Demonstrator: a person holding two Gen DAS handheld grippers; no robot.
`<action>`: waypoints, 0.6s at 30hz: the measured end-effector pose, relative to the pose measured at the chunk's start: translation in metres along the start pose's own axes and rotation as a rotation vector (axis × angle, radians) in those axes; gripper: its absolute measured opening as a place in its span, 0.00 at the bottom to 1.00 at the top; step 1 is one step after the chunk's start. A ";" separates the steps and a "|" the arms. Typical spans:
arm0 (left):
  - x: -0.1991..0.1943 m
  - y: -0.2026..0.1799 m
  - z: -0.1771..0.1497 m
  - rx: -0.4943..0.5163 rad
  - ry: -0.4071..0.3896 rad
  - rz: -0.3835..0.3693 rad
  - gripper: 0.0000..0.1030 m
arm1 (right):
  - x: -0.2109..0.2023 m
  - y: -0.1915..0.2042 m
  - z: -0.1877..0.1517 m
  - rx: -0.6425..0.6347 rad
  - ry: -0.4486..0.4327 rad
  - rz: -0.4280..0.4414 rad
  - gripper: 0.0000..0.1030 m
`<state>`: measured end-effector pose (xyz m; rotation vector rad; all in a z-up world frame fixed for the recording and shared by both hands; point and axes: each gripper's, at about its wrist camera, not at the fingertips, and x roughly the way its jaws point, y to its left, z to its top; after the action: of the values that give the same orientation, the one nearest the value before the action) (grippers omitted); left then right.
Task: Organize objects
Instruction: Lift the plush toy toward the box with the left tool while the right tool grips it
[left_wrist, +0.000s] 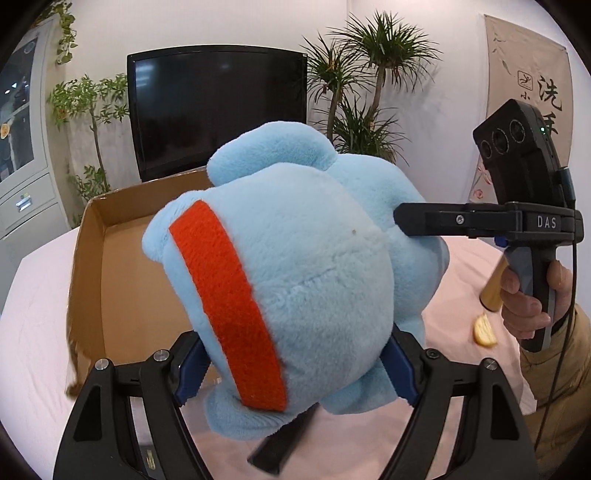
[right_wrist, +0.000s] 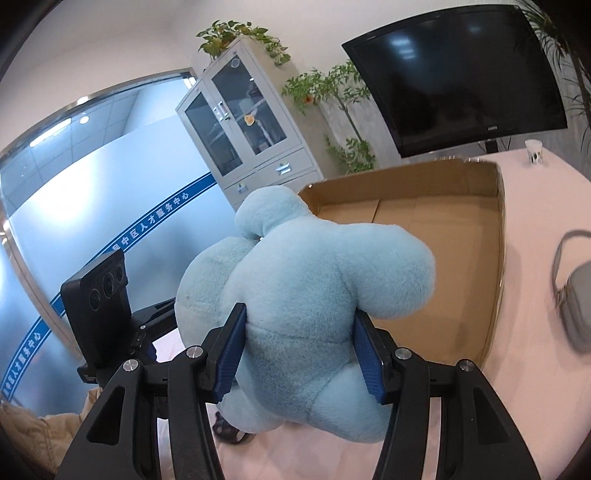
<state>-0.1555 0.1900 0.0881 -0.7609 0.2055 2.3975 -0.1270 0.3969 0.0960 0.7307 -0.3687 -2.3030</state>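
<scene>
The plush (left_wrist: 295, 280) is pale blue and soft, with rounded limbs and a broad orange-red band (left_wrist: 225, 302) slanting across one side. It hangs in the air above the table (left_wrist: 33, 332), just in front of the box's near wall, gripped from two sides. The left gripper (left_wrist: 291, 369) has its blue pads (left_wrist: 190, 373) pressed into the toy's lower bulge, jaws standing wide around it. The right gripper (right_wrist: 299, 354) pinches a narrower part of the body, its ribbed blue pads (right_wrist: 229, 354) sinking into the fur at a middling spread. In the left view its black finger reaches in from the right, with a hand (left_wrist: 524, 291) on the grip.

The table wears a pale pink cloth. On it sits a shallow cardboard box (right_wrist: 406, 214), open-topped, its floor bare where visible. A grey bag (right_wrist: 576, 295) lies beyond the box's right wall, near the table's right edge. A small yellow piece (left_wrist: 484, 330) and a tan cylinder (left_wrist: 493, 291) lie near that hand. At the far right corner stands a small white cup (right_wrist: 533, 151).

Behind the table are a dark screen (left_wrist: 218, 110), potted plants (left_wrist: 369, 85), a grey cabinet (right_wrist: 243, 122), a frosted glass wall (right_wrist: 92, 184) and a hanging scroll (left_wrist: 532, 85).

The box's rim lies lower than the toy, and its interior is open.
</scene>
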 end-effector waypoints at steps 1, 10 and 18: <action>0.004 0.001 0.001 0.000 0.000 0.004 0.78 | 0.003 -0.005 0.005 0.006 -0.001 -0.003 0.52; 0.044 0.020 0.011 -0.024 0.027 0.004 0.78 | 0.036 -0.041 0.032 0.063 0.031 -0.015 0.52; 0.083 0.035 0.013 -0.038 0.075 -0.015 0.78 | 0.063 -0.070 0.042 0.113 0.065 -0.061 0.52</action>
<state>-0.2366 0.2080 0.0499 -0.8681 0.1844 2.3666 -0.2277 0.4073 0.0734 0.8816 -0.4555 -2.3239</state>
